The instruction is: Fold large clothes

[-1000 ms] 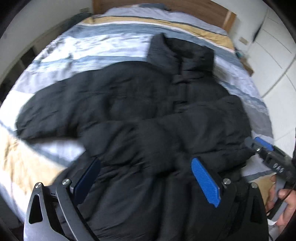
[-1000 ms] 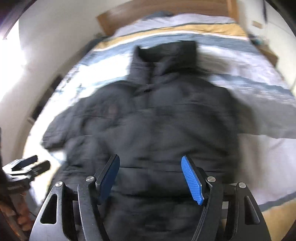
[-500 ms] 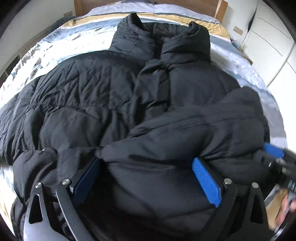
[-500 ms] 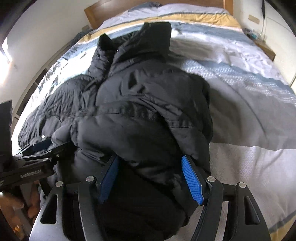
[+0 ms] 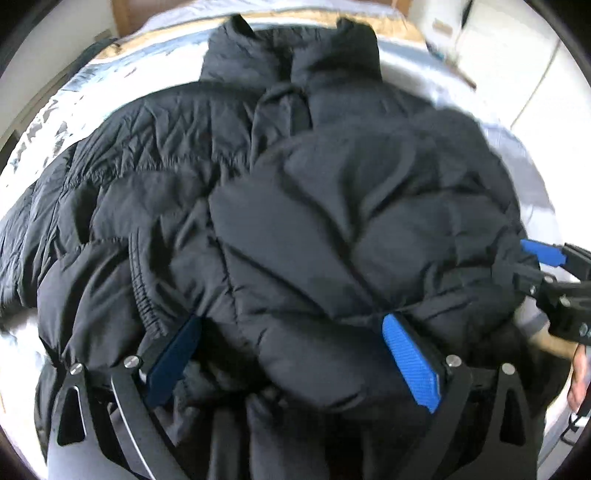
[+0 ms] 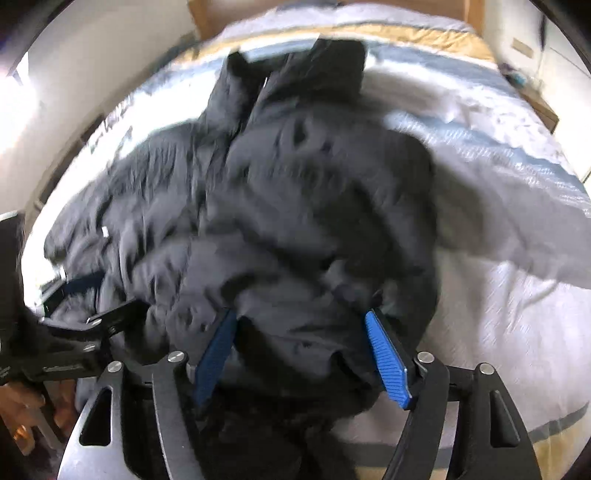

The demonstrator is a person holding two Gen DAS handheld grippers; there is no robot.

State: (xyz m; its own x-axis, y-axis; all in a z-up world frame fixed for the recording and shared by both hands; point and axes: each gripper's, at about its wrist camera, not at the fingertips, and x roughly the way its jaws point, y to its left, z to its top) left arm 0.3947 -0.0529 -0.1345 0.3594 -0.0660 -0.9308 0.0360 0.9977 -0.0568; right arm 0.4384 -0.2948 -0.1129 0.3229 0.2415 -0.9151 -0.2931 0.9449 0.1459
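Left wrist: puffy quilted black jacket [image 5: 314,221], creased.

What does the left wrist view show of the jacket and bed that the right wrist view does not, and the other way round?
Left wrist view only: the ribbed elastic cuff of a sleeve lying across the jacket's front, and white cupboard doors beside the bed.

Right wrist view only: a broad bare stretch of the striped bedspread beside the jacket, and a bright window.

Both: the black puffer jacket with its collar toward the wooden headboard, bulky fabric between the pads of both the left hand-held gripper and the right hand-held gripper, and each gripper visible at the other view's edge.
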